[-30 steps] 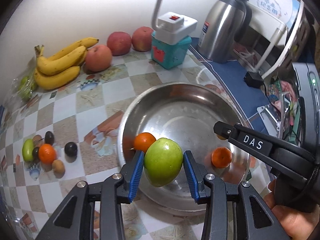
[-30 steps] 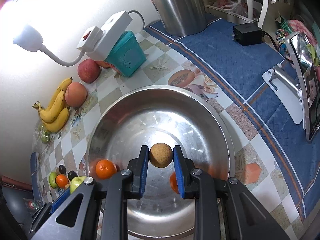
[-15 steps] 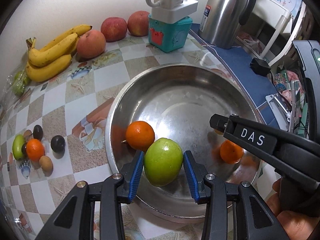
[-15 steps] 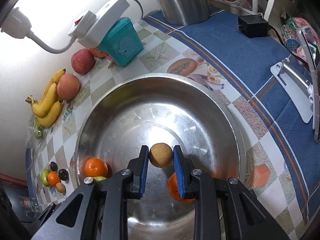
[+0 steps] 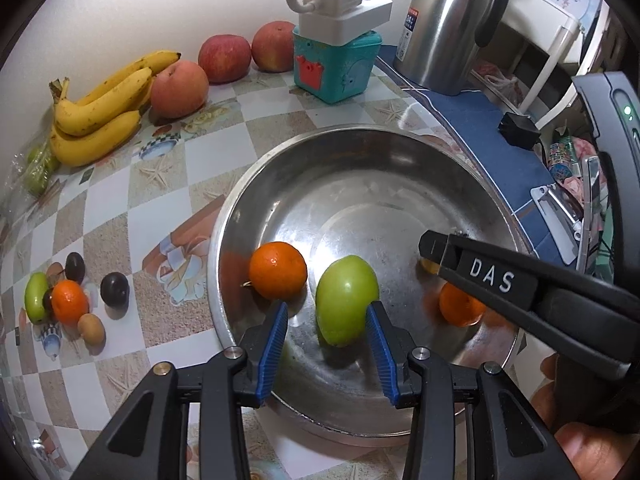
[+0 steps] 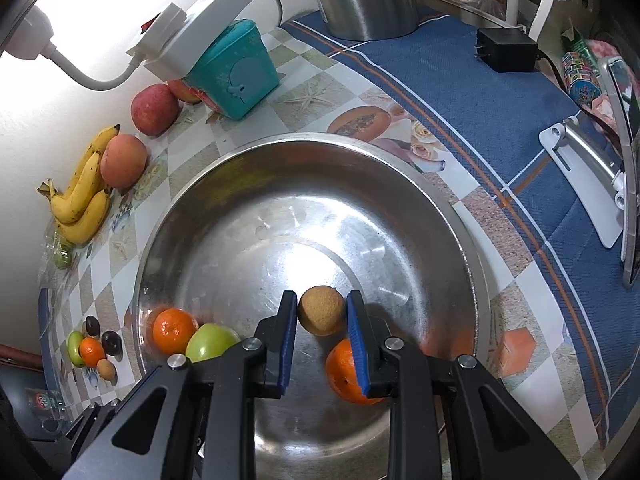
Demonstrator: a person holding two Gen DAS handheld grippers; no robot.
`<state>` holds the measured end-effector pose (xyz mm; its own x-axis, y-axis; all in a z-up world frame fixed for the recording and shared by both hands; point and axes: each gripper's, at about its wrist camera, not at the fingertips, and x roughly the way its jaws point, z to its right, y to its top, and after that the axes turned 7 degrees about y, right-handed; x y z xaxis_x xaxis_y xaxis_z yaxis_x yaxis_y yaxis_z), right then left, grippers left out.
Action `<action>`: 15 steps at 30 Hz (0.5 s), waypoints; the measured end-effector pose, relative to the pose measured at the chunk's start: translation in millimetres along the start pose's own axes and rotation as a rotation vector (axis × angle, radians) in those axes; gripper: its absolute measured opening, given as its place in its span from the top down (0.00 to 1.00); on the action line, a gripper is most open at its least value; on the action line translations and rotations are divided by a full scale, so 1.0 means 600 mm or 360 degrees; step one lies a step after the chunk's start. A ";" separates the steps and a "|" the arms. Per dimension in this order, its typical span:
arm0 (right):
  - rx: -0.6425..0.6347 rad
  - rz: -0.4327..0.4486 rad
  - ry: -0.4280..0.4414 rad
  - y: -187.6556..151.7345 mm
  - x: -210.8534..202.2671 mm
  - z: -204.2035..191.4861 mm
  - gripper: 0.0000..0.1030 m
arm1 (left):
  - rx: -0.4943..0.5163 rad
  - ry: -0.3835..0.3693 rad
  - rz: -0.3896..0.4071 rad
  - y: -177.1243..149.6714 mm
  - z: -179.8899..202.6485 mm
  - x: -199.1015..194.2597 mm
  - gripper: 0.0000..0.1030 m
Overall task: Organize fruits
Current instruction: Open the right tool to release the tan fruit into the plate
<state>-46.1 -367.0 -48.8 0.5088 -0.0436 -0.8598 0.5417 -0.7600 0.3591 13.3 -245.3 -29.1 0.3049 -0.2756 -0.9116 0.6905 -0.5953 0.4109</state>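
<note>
A steel bowl (image 5: 400, 152) (image 6: 400, 184) holds two oranges (image 5: 277, 269) (image 5: 460, 308). My left gripper (image 5: 326, 338) is open: the green apple (image 5: 346, 299) rests on the bowl floor between its blue pads, touching only the right pad. My right gripper (image 6: 322, 334) is shut on a small brown round fruit (image 6: 321, 309), held low over the bowl above an orange (image 6: 346, 374). The apple (image 6: 210, 342) and other orange (image 6: 174, 329) show at the bowl's left in the right wrist view.
Bananas (image 5: 100, 108), a peach (image 5: 179, 88) and two red apples (image 5: 224, 57) line the wall. Small fruits (image 5: 70, 302) lie left of the bowl. A teal box (image 5: 334, 68) with a power strip, a kettle (image 5: 452, 24) and a black adapter (image 5: 520, 130) stand behind.
My left gripper lowered into the bowl and opened, setting the green apple down. My right gripper descended lower over the bowl, still holding the brown fruit.
</note>
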 end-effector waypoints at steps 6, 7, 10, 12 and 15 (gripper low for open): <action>-0.0020 0.0045 -0.0010 0.006 -0.020 -0.007 0.64 | -0.0018 0.0005 0.0023 0.004 -0.009 -0.012 0.56; -0.0024 0.0051 -0.0010 0.009 -0.023 -0.009 0.64 | -0.0025 0.0009 0.0029 0.005 -0.012 -0.015 0.56; -0.0031 0.0062 -0.0016 0.011 -0.032 -0.013 0.64 | -0.0050 0.0023 0.0048 0.008 -0.024 -0.024 0.56; -0.0033 0.0057 -0.0028 0.011 -0.035 -0.014 0.64 | -0.0084 0.0041 0.0054 0.011 -0.038 -0.029 0.56; -0.0035 0.0035 -0.0048 0.009 -0.036 -0.015 0.64 | -0.0155 0.0062 0.0053 0.015 -0.063 -0.033 0.56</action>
<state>-48.3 -364.1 -24.9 0.5005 -0.0798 -0.8621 0.5452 -0.7444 0.3854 38.1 -216.5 -7.8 0.3528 -0.2636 -0.8978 0.7395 -0.5094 0.4401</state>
